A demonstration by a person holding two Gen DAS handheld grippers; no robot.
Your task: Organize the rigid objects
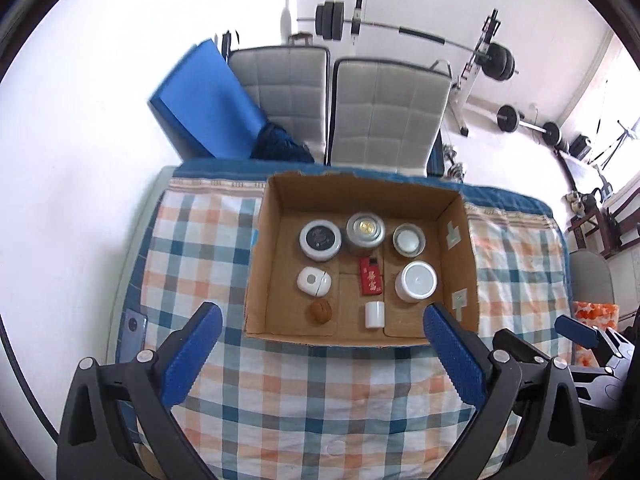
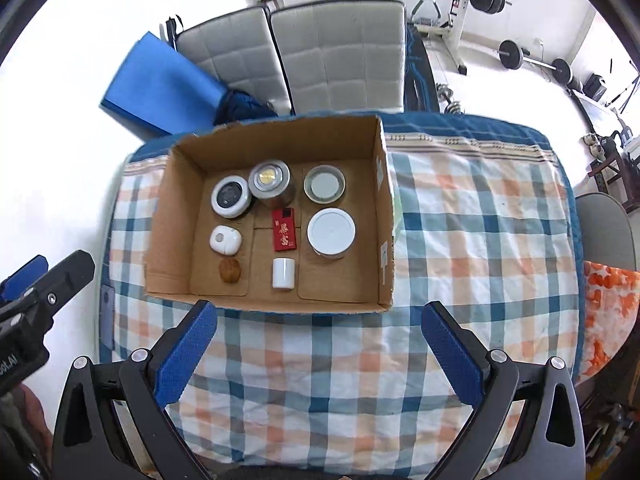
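Your left gripper [image 1: 322, 354] hangs above the checked tablecloth [image 1: 280, 400], fingers [image 1: 192, 356] spread as wide as they go, gripping nothing and touching nothing. Your right gripper [image 2: 320, 350] is the same: blue pads fully apart, empty, clear of the cloth. The cardboard box [image 2: 180, 272] sits toward the table's far edge, holding round tins, a red box [image 2: 285, 230], a white cylinder [image 2: 283, 273] and a walnut [image 2: 229, 270].
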